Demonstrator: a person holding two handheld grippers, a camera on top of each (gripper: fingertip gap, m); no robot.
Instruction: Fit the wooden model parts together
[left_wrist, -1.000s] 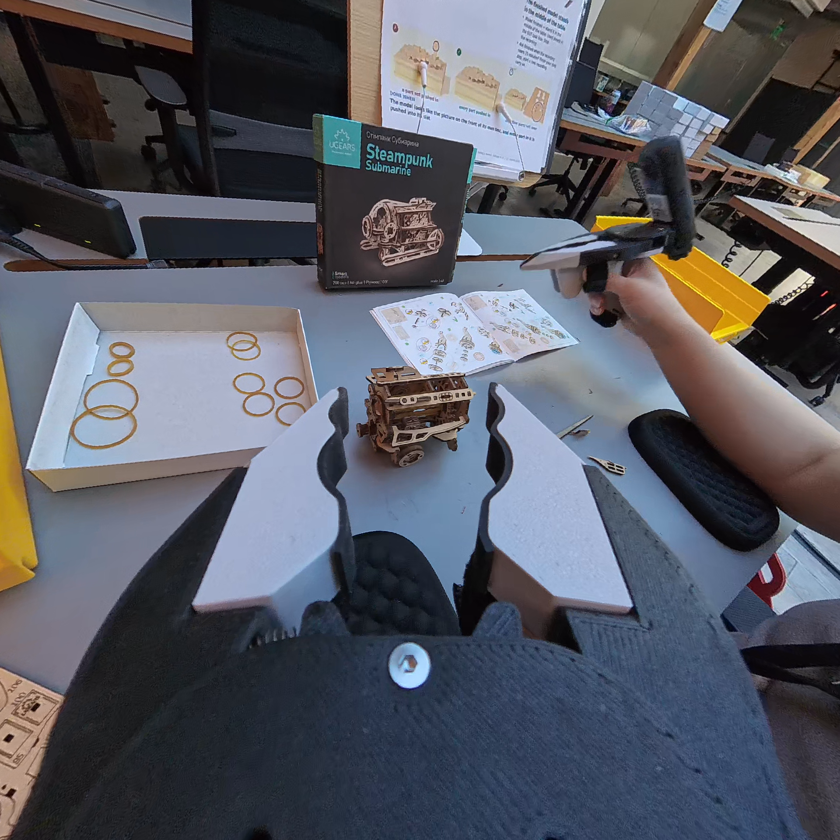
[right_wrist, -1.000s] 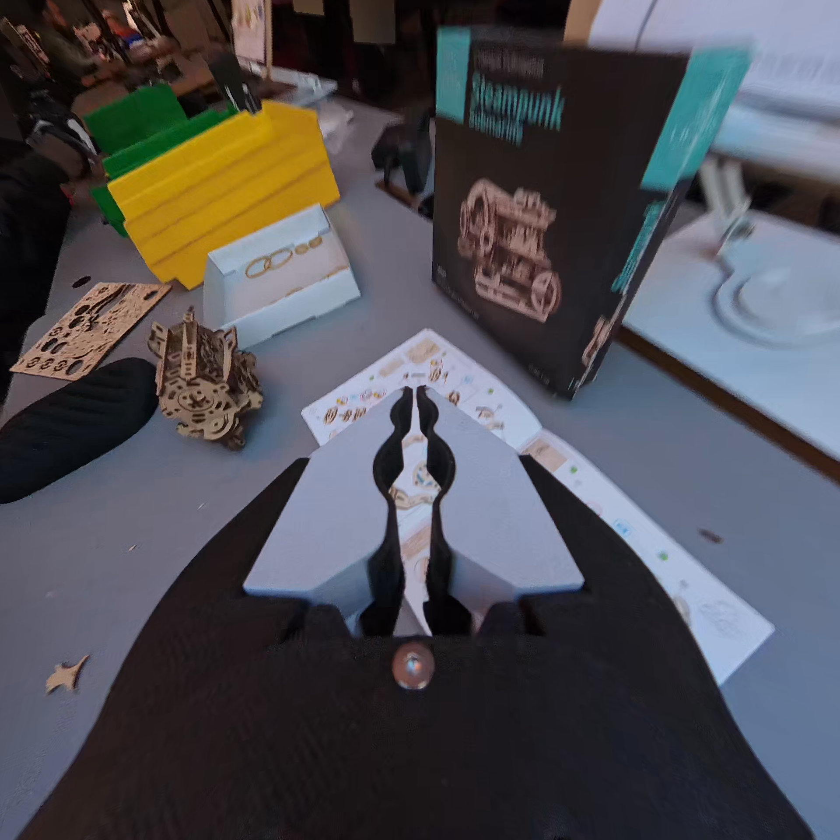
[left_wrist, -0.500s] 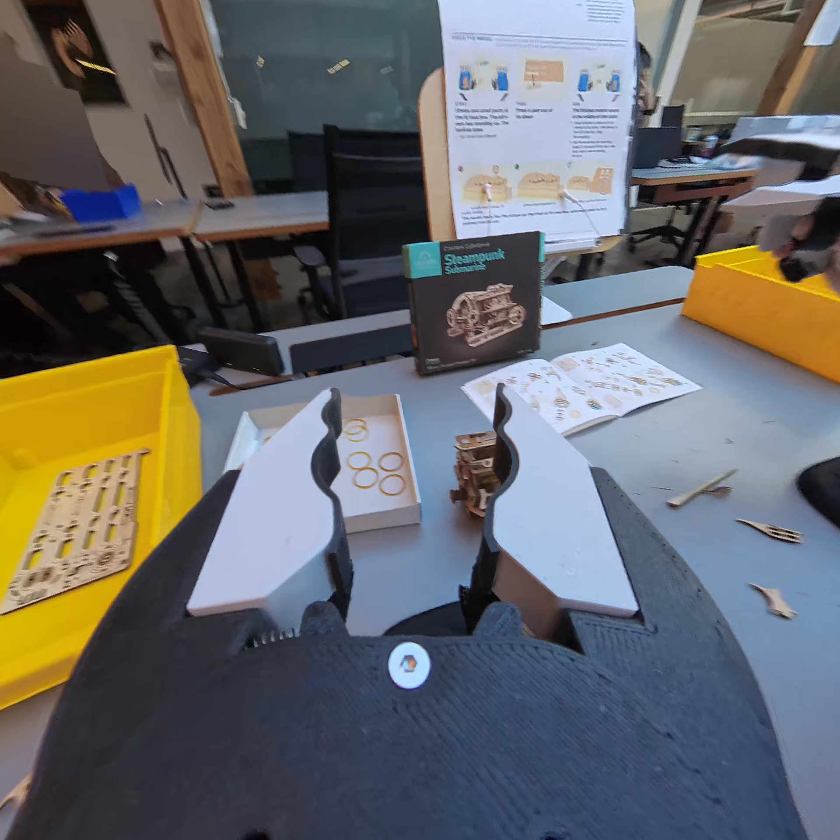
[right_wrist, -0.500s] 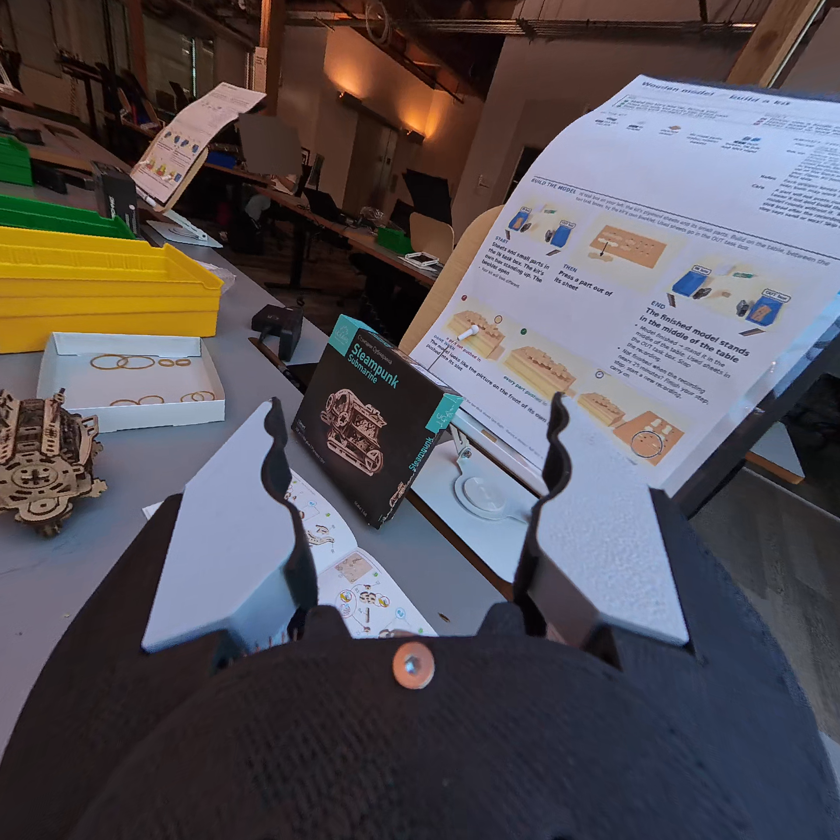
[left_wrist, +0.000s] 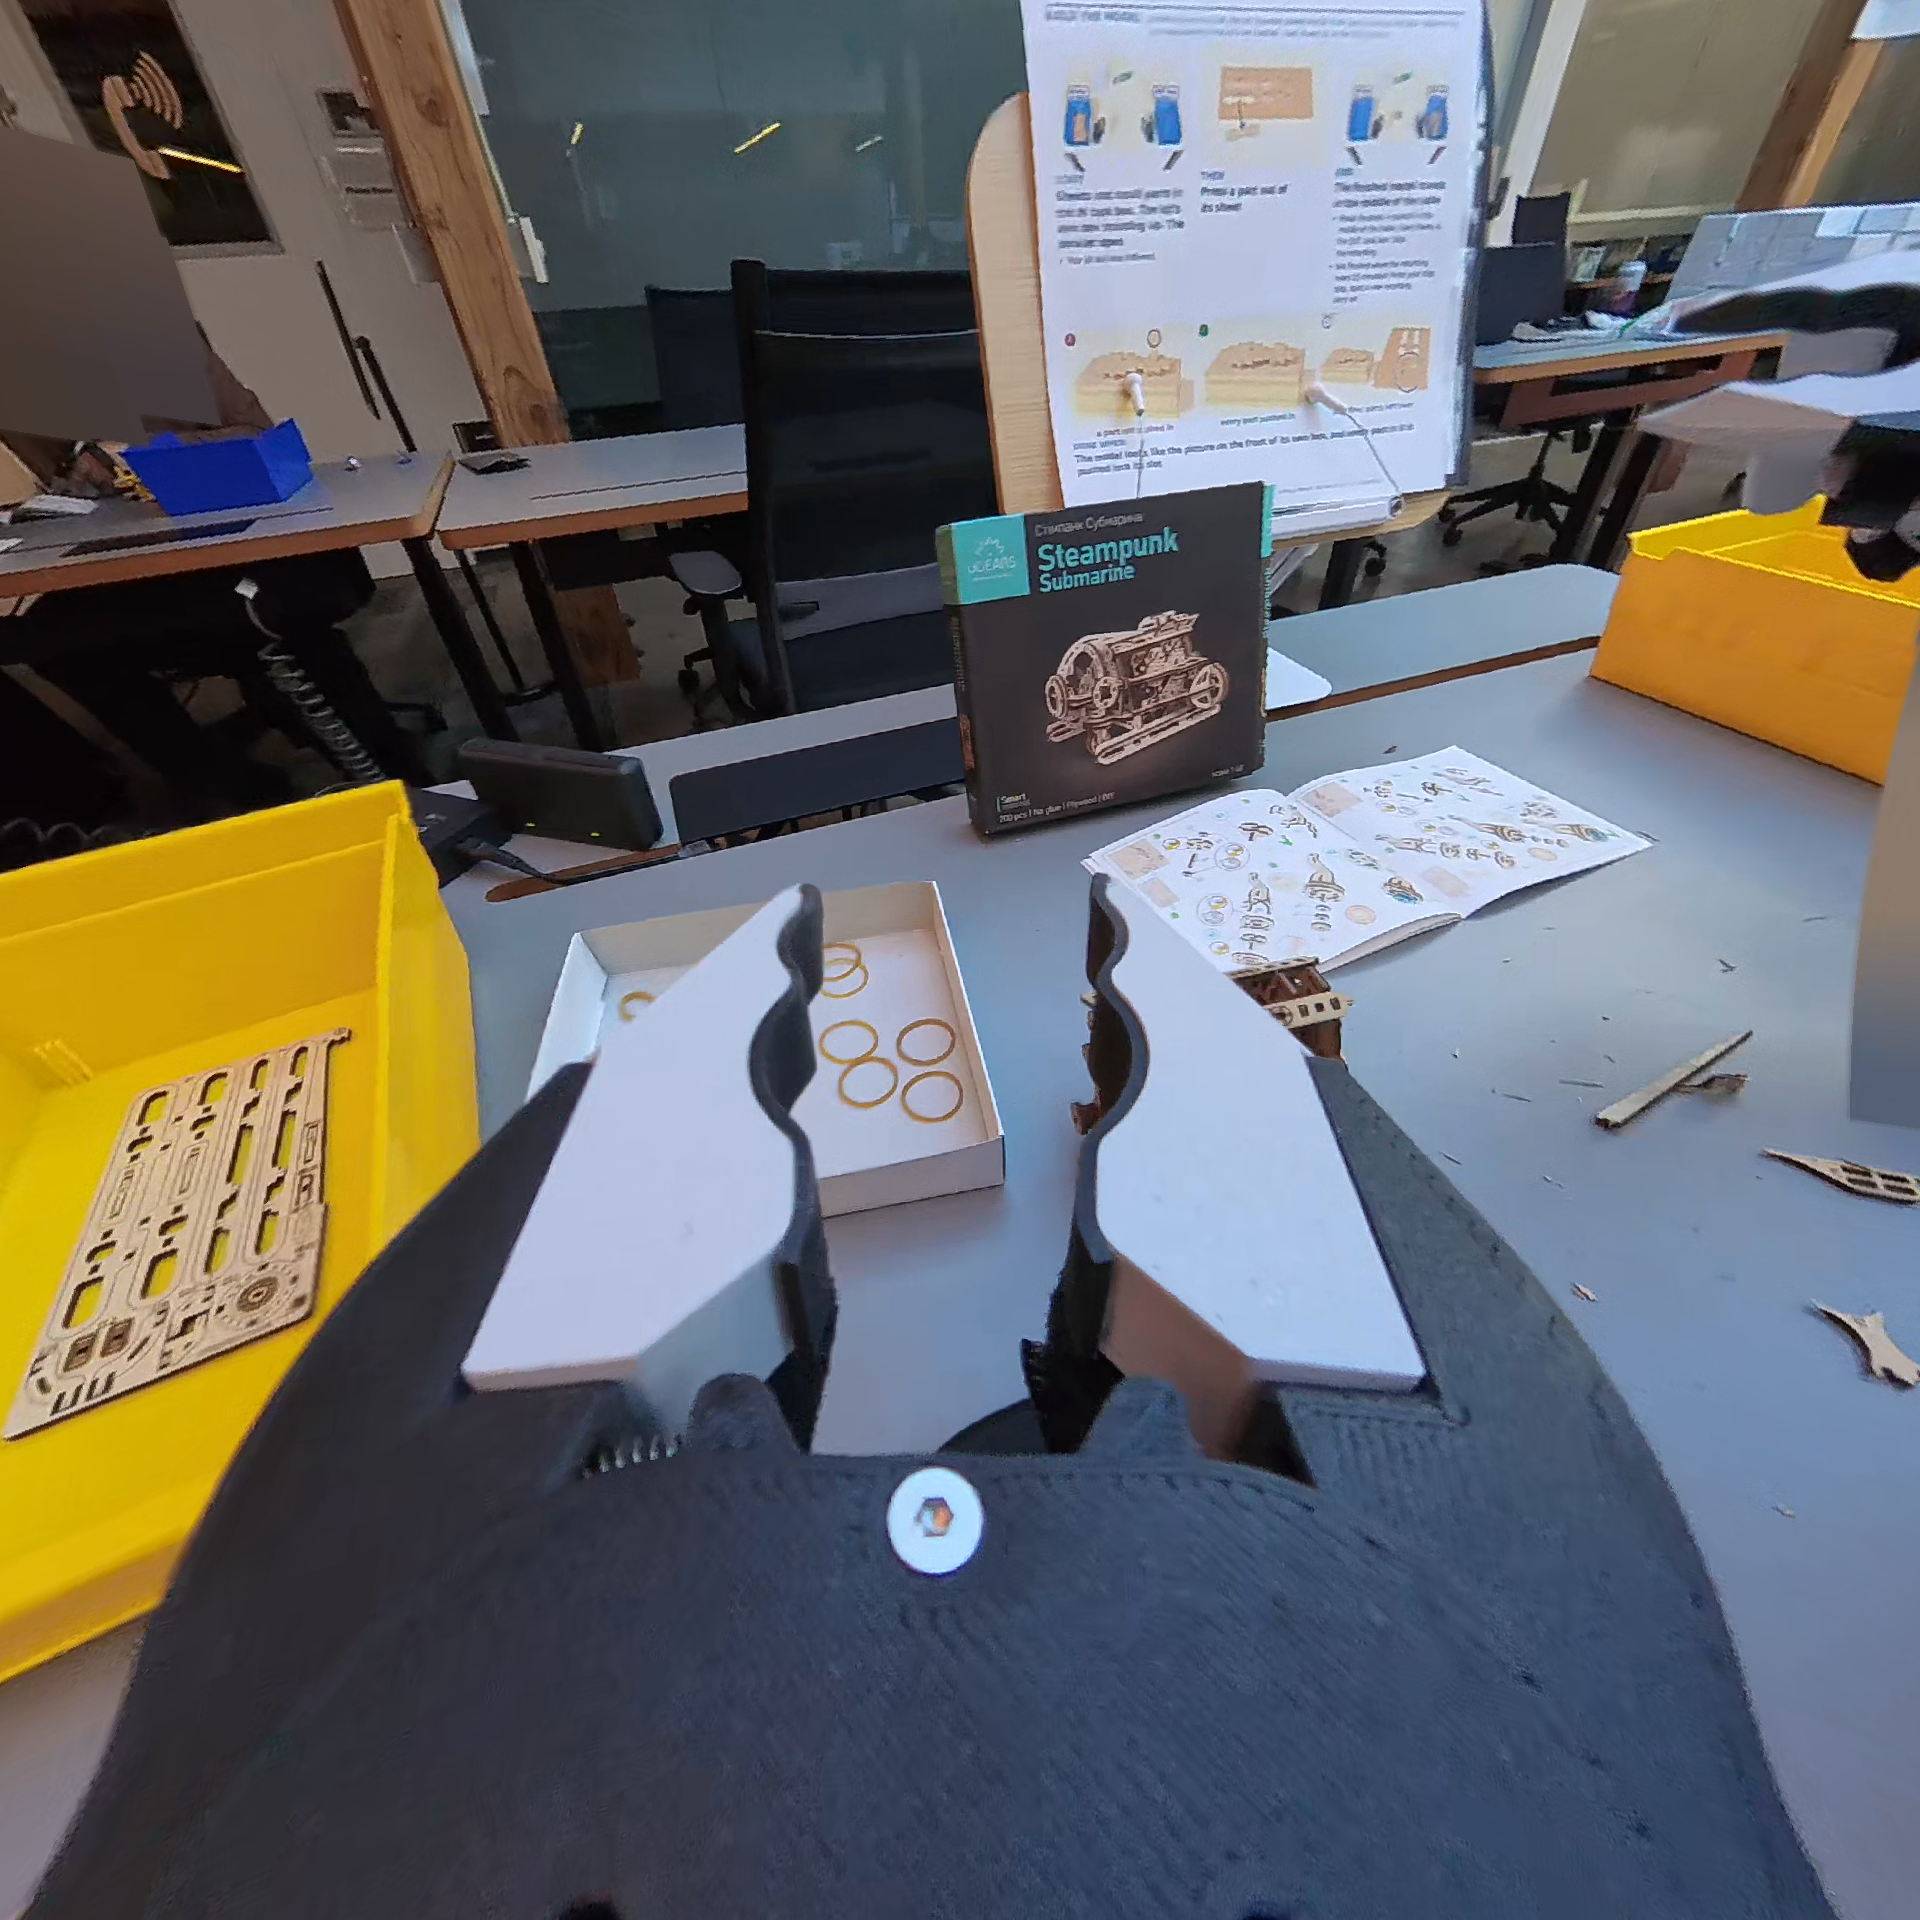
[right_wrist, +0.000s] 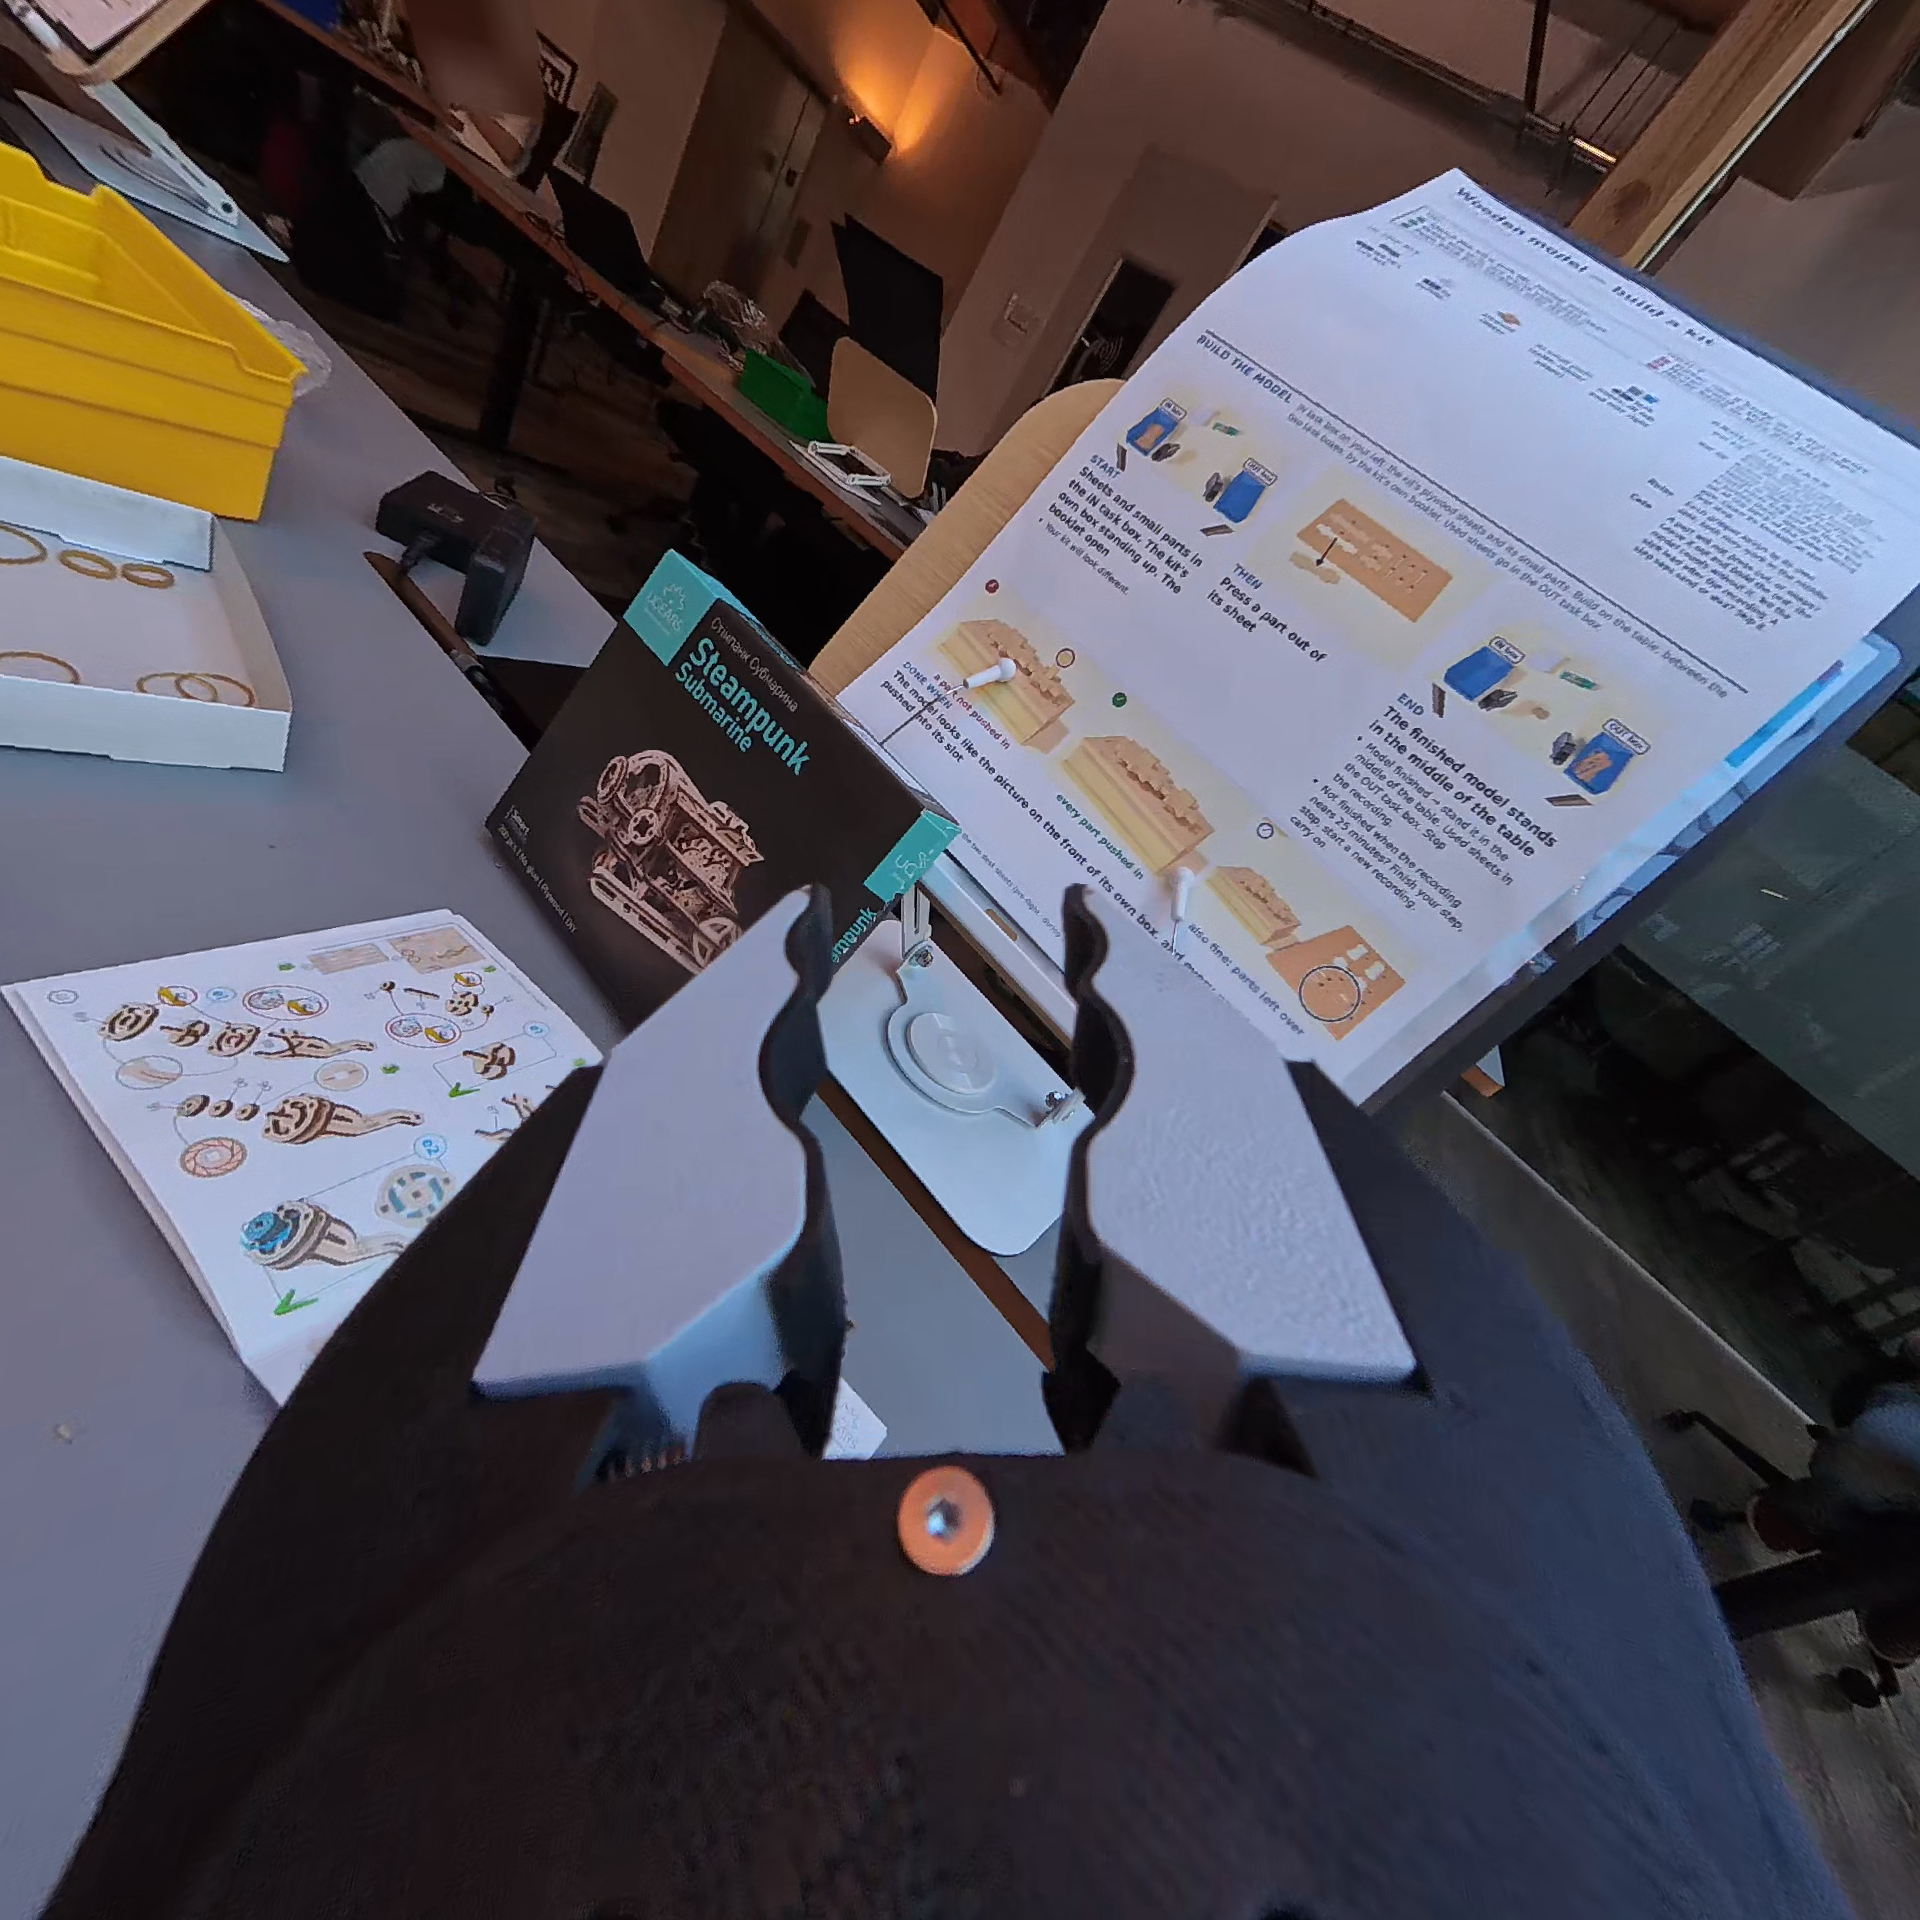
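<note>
The part-built wooden model (left_wrist: 1288, 1000) stands on the grey table (left_wrist: 1507, 1195), mostly hidden behind my left gripper's right finger. My left gripper (left_wrist: 951, 914) is open and empty, held above the table in front of the model and the white tray. A plywood parts sheet (left_wrist: 177, 1226) lies in the yellow bin (left_wrist: 312, 935) at the left. My right gripper (right_wrist: 945, 914) is open and empty, raised and pointing at the kit box (right_wrist: 707, 790) and the instruction sheet (right_wrist: 1403, 644). It also shows blurred at the far right of the left wrist view (left_wrist: 1787, 416). The model is out of the right wrist view.
A white tray (left_wrist: 977, 1153) holds several rubber bands. The open booklet (left_wrist: 1361, 842) lies beside the upright kit box (left_wrist: 1112, 655). Wood scraps (left_wrist: 1673, 1081) lie at the right. A second yellow bin (left_wrist: 1766, 644) stands at the far right. A black device (right_wrist: 457, 530) sits behind the tray.
My left gripper rose and shifted left, so the model now sits behind its right finger. My right gripper opened from shut, swung up toward the instruction sheet, then narrowed somewhat.
</note>
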